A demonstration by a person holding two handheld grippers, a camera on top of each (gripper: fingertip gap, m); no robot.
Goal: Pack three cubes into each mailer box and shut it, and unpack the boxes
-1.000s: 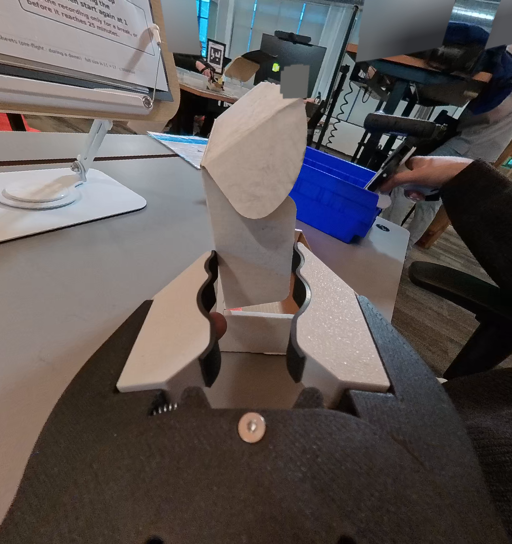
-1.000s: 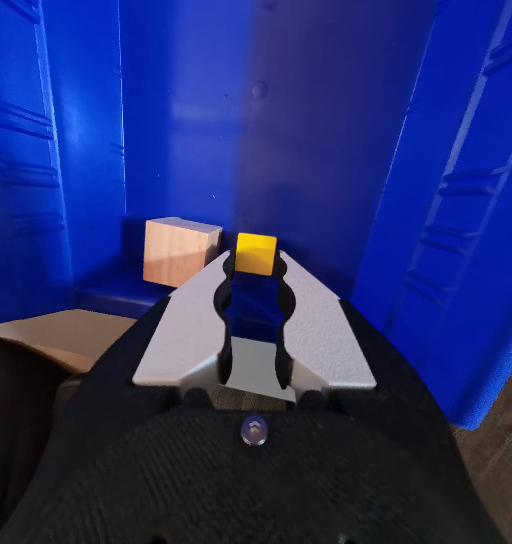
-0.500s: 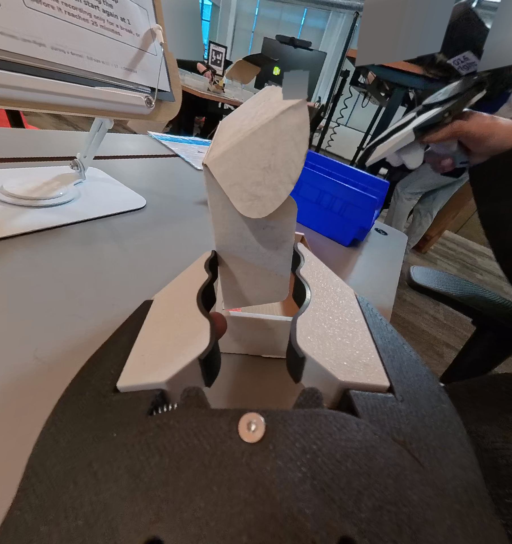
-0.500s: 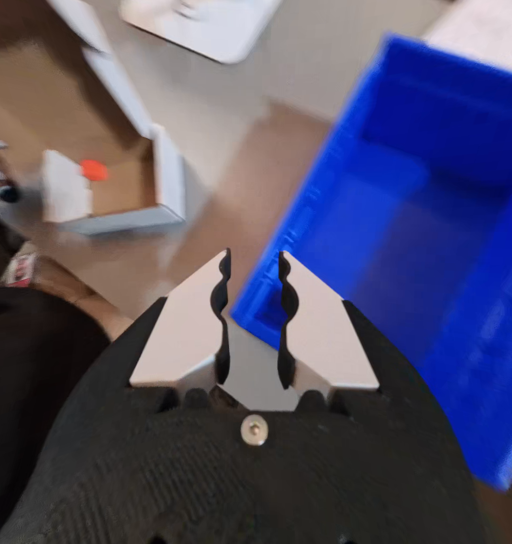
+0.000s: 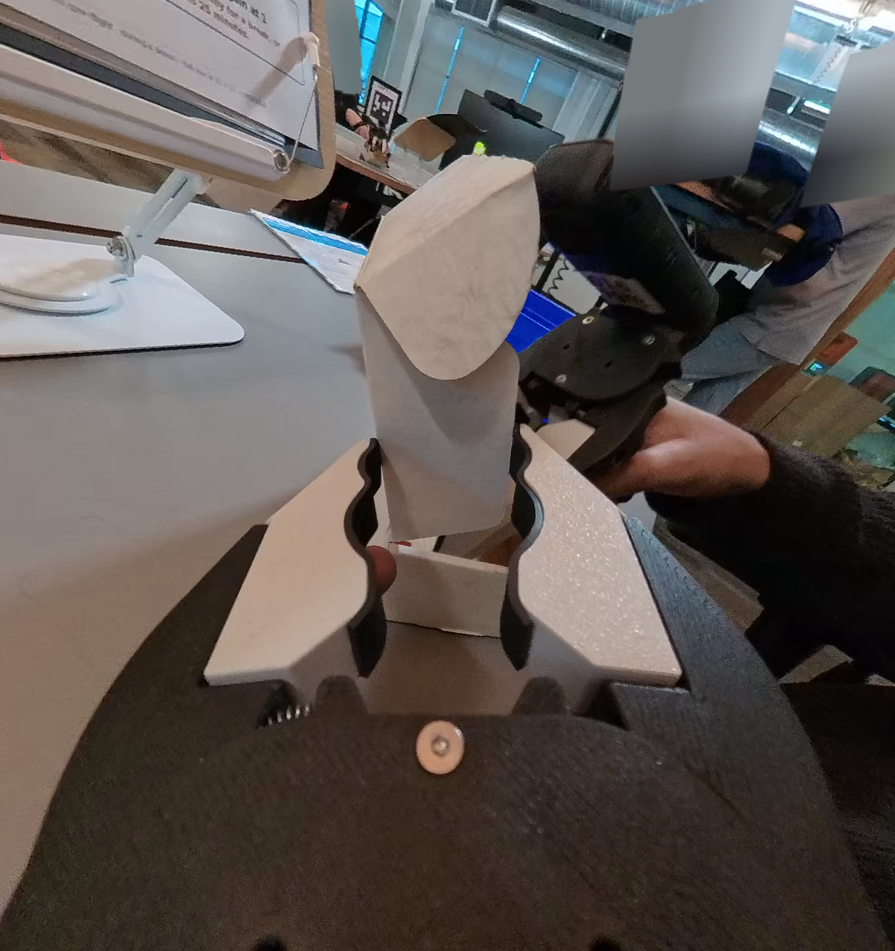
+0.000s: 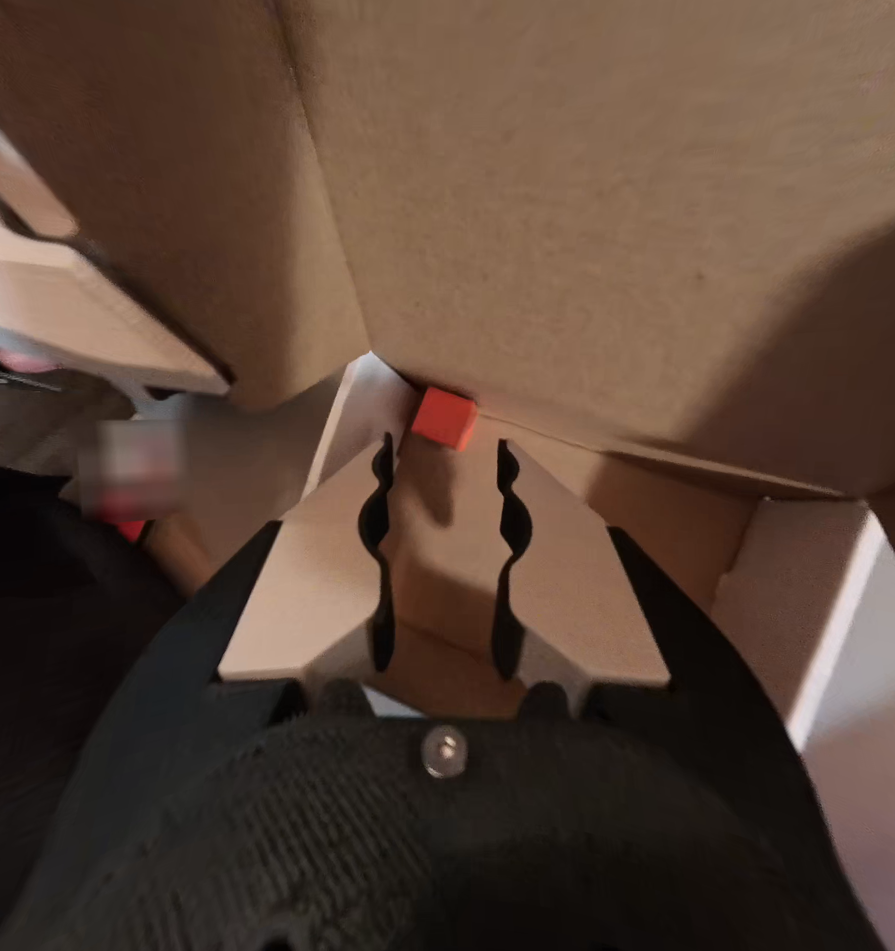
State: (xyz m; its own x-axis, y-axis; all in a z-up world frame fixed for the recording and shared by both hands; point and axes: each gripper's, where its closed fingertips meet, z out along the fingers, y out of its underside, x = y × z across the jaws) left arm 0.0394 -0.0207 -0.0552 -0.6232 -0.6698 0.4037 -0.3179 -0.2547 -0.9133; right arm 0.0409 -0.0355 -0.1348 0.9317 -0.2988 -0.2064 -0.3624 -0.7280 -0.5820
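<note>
Left gripper [image 5: 442,520], fingers spread, straddles the near wall of the open mailer box [image 5: 442,592] on the grey table [image 5: 152,437]; the raised lid [image 5: 445,329] hides most of the blue bin [image 5: 538,316]. Right gripper [image 6: 442,494], parted and empty, has left that bin and now points into the box, where an orange cube [image 6: 442,423] sits in a corner. The yellow cube it carried earlier cannot be made out.

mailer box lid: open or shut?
Open. The mailer box has its lid standing upright in the left wrist view; the right gripper looks into the brown interior, where an orange cube sits.
</note>
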